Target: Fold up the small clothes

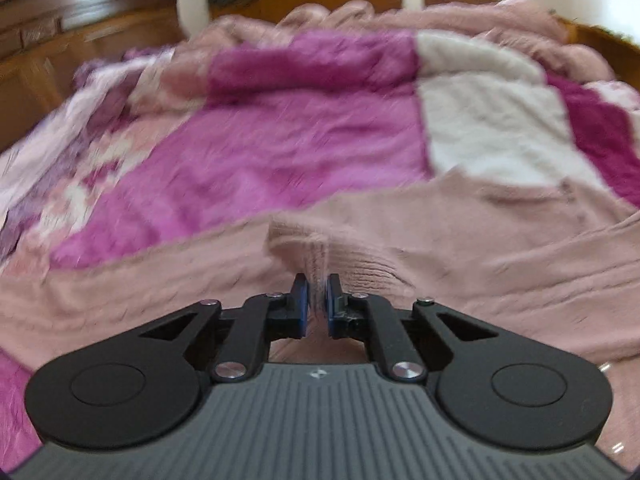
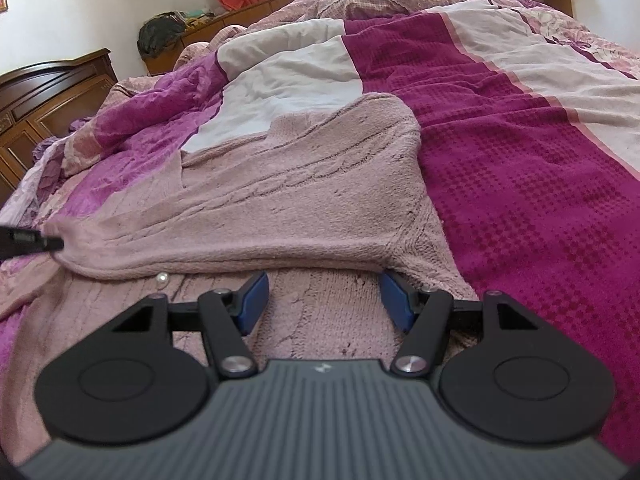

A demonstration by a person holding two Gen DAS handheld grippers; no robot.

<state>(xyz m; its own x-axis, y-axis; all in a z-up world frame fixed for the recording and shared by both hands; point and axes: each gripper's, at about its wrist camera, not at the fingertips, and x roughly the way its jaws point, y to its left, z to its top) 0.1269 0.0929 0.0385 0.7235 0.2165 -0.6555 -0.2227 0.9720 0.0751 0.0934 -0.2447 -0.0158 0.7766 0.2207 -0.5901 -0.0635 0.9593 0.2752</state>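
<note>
On my left wrist view the left gripper (image 1: 317, 280) has its jaws clamped together on a ribbed edge of the pink knitted sweater (image 1: 400, 240), with a pinch of the knit caught between the blue pads (image 1: 301, 304); the picture is blurred, so I cannot make out which part of the garment that edge is. The sweater lies on the bed, spread over a magenta and white bedspread (image 1: 280, 140), with a dark wooden headboard (image 1: 60, 20) at the far left.

On my right wrist view the right gripper (image 2: 322, 292) has its jaws apart and nothing between them; it sits low over the near part of the sweater (image 2: 280, 184), just short of a fold that runs across in front of the fingertips. The right-hand blue pad (image 2: 394, 300) lies against that fold's edge. The left gripper's tip (image 2: 36, 240) shows at the left edge of this view, holding the end of the folded-over part. A small white pearl-like button (image 2: 162, 279) rests on the knit just beside the fold. The bedspread (image 2: 520, 160) stretches away to the right
</note>
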